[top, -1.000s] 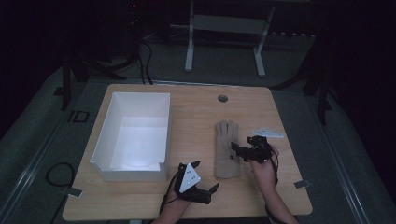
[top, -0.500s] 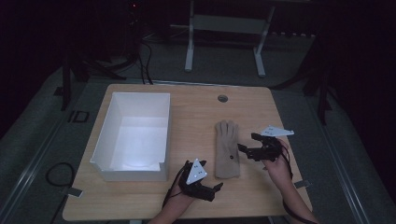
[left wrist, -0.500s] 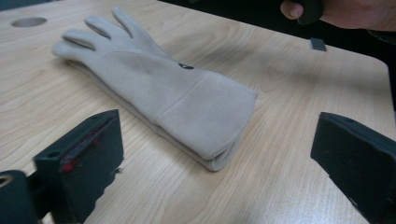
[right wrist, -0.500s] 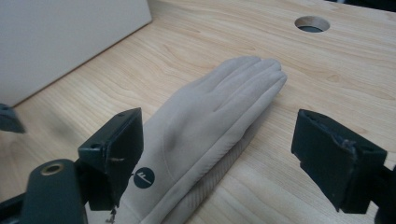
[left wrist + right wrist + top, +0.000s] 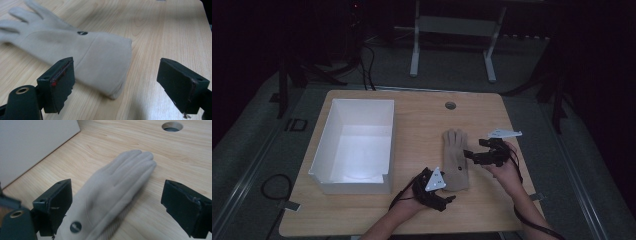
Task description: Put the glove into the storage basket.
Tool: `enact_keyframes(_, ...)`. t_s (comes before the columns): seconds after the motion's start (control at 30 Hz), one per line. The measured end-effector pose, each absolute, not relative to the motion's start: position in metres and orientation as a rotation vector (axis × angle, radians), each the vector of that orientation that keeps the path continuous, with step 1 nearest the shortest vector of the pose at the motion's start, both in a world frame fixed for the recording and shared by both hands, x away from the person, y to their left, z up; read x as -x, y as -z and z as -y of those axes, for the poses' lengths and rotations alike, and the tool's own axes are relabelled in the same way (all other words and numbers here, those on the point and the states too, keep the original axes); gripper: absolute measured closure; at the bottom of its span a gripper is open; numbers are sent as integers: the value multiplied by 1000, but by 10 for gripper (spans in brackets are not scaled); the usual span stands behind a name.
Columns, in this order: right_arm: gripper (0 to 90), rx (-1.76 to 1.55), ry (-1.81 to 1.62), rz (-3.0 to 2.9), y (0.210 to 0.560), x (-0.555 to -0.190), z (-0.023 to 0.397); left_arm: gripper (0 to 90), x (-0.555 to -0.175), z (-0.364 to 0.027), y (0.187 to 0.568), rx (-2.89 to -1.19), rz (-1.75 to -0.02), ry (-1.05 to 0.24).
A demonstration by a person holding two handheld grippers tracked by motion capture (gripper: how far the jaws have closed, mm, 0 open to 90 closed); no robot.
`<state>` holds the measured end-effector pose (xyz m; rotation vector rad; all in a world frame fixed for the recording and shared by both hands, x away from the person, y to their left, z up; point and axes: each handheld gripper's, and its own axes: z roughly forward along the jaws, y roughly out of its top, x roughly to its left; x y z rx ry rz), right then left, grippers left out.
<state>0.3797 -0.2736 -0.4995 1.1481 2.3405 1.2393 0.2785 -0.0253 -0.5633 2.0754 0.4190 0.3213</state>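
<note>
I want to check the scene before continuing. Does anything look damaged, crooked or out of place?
Nothing stands out. The beige glove lies flat on the wooden table, fingers pointing away from the person, beside the white box. Both grippers, left and right, are open beside it.

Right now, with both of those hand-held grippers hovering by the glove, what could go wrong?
1. The glove lies flat and limp on the table; the open left hand-held gripper at its cuff might pinch only the top layer, or scrape the wood.
2. The right hand-held gripper, also open beside the glove, could drag or bunch the fabric rather than lift it.
3. A loosely held glove might catch the white box wall.
</note>
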Motion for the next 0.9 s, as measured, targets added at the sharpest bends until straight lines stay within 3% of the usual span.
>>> enact_keyframes(0.13, 175, -1188, -1251, -2320, 503, -393, 268, 170, -283, 34, 562, -2116, -369, -325)
enact_keyframes(0.17, 228, -1227, -1263, -2306, 507, -399, 269, 192, -286, 37, 563, -2132, -350, -320)
enact_keyframes(0.3, 262, -1299, -1240, -2299, 519, -411, 270, 245, -289, 42, 567, -2166, -324, -287)
enact_keyframes(0.5, 261, -1397, -1238, -2318, 535, -427, 262, 338, -294, 47, 569, -2200, -295, -273)
enact_keyframes(0.8, 247, -1427, -1173, -2375, 550, -442, 248, 404, -306, 49, 573, -2256, -259, -247)
enact_keyframes(0.9, 283, -1387, -1109, -2414, 555, -444, 242, 453, -308, 47, 574, -2259, -249, -244)
